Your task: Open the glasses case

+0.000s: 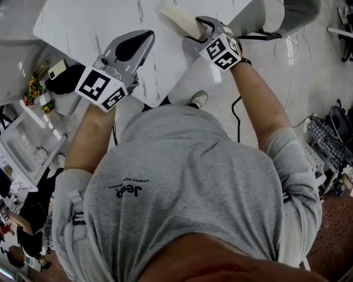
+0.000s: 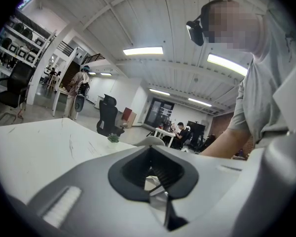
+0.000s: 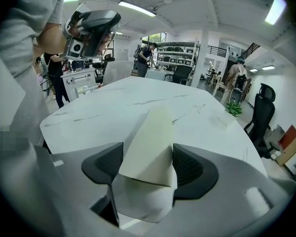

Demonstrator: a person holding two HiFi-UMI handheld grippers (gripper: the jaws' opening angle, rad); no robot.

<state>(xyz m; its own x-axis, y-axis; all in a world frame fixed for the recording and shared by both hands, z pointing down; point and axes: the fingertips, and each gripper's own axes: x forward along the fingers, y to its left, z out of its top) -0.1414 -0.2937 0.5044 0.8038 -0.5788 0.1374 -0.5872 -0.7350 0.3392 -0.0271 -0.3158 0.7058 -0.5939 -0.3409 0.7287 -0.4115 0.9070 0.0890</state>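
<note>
Worn: light-grey short-sleeved T-shirt (image 1: 188, 181), small dark logo print (image 1: 129, 191) on shirt front. Beyond shirt sleeves: left gripper (image 1: 142, 39), right gripper (image 1: 192, 27), grey moulded shells, black-white square-marker cubes, dark ribbed jaws.

glasses case (image 3: 150, 137): matt cream | table (image 1: 94, 16): glossy marble | right tongs (image 3: 149, 166): matt grey plastic

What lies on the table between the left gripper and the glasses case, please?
Nothing: in the head view, only bare marbled table separates the left gripper from the glasses case in the right gripper.
</note>
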